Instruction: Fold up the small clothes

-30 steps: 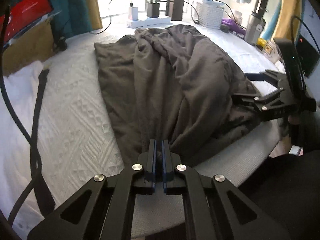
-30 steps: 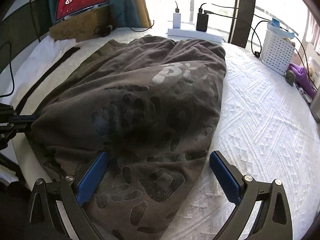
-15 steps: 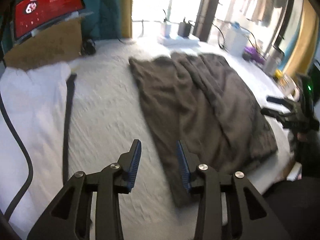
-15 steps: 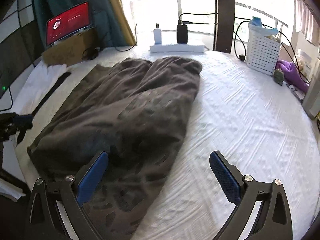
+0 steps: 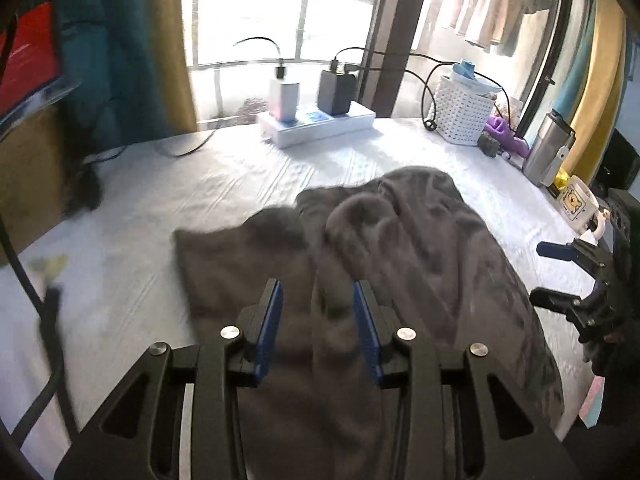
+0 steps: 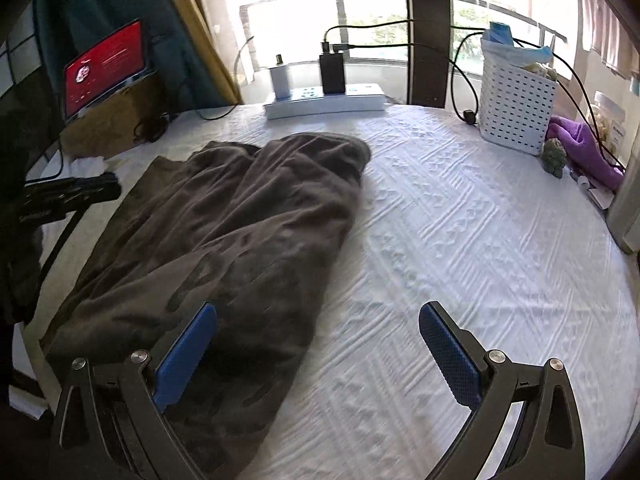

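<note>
A dark grey garment [image 5: 400, 264] lies rumpled in loose folds on the white textured table cover [image 5: 240, 184]. My left gripper [image 5: 316, 312] hovers over the garment's near left part, open, with nothing pinched between its blue pads. In the right wrist view the same garment [image 6: 224, 232] fills the left half. There my right gripper [image 6: 316, 340] stands wide open above the garment's near right edge and the bare cover [image 6: 460, 232]. The right gripper's fingers [image 5: 560, 300] show at the right edge of the left wrist view, and the left gripper's body [image 6: 72, 192] at the far left of the right wrist view.
At the back stand a white power strip [image 6: 324, 102] with chargers and cables, a white perforated basket [image 6: 516, 108] and purple cloth [image 6: 584, 148]. A steel flask [image 5: 548, 148] and a mug [image 5: 576, 204] sit at the right. A red screen [image 6: 106, 66] on a cardboard box [image 6: 116, 120] stands back left.
My left gripper let go of the garment's edge, opened and swung toward the garment's middle. My right gripper drew back to the right, still wide open. The garment now lies slack.
</note>
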Available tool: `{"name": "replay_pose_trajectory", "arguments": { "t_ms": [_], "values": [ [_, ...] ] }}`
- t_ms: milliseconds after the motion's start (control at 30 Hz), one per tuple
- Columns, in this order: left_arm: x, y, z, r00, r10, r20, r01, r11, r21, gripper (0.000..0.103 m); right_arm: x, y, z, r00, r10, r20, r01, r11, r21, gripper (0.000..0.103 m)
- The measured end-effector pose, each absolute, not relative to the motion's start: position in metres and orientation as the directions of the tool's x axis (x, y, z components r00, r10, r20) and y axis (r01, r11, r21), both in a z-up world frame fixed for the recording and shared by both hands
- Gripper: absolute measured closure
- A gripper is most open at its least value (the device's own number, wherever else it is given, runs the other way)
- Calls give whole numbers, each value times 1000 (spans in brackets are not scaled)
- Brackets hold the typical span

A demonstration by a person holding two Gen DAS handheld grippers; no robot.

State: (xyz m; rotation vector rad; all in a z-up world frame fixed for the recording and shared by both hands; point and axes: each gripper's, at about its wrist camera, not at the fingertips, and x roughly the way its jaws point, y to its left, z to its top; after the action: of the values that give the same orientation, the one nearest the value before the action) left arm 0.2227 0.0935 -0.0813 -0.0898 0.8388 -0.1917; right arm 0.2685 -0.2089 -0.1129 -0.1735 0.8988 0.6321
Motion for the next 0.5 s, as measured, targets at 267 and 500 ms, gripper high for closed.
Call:
{"name": "replay_pose_trajectory", "arguments": {
  "t_ms": [267, 500],
  "values": [
    [272, 95, -113, 554, -273, -787, 153, 962, -227, 82, 299, -205, -119, 460, 427, -779, -563, 818, 117, 1],
    [260, 96, -95, 601, -237, -763, 144, 971, -189, 101, 316, -199, -127, 441, 419, -794, -559, 820, 123, 1]
  ]
}}
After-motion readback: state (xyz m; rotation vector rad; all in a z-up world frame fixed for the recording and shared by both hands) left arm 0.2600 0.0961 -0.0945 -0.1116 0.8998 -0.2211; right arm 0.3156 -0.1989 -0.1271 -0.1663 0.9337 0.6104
